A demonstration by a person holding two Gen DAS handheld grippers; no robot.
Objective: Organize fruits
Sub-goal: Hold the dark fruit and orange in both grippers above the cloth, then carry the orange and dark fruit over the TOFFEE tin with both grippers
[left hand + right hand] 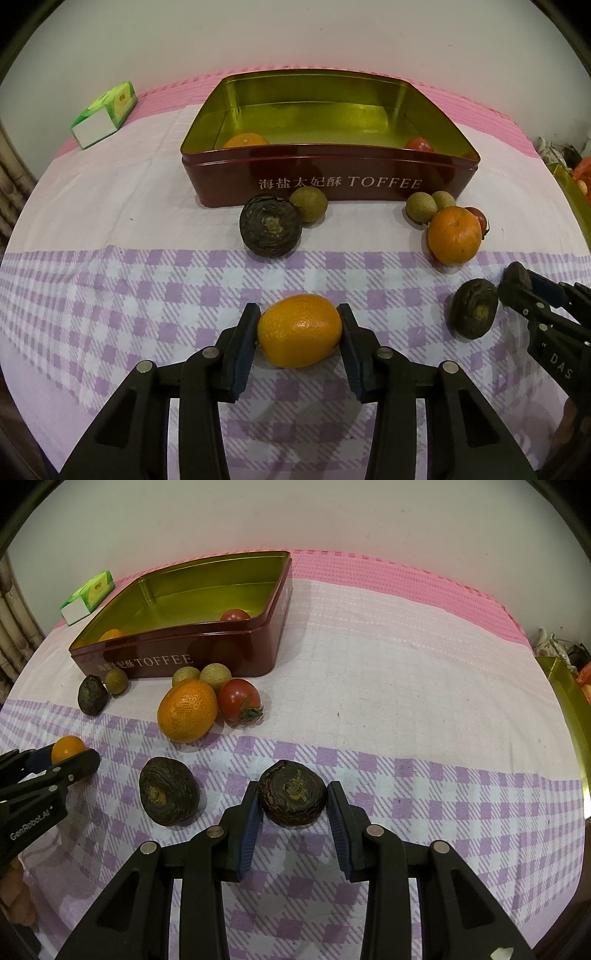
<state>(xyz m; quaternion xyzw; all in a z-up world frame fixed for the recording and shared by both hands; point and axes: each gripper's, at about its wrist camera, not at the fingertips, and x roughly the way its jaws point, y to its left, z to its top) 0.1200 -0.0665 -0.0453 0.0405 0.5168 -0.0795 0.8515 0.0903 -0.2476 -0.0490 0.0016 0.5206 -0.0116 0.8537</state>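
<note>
My left gripper (298,328) is shut on a small orange (299,331), held just above the checked cloth. My right gripper (291,801) is shut on a dark wrinkled fruit (292,793). It shows in the left wrist view at the right edge (517,277). The red TOFFEE tin (332,177) stands ahead, open, with an orange (245,140) and a tomato (419,144) inside. In front of it lie dark fruits (270,225) (474,313), an orange (454,234), a tomato (239,699) and small greenish-brown fruits (308,203) (421,206).
A green and white box (107,112) lies at the back left near the wall. A second gold tin (569,701) sits at the table's right edge. The cloth-covered table (406,664) stretches to the right of the red tin.
</note>
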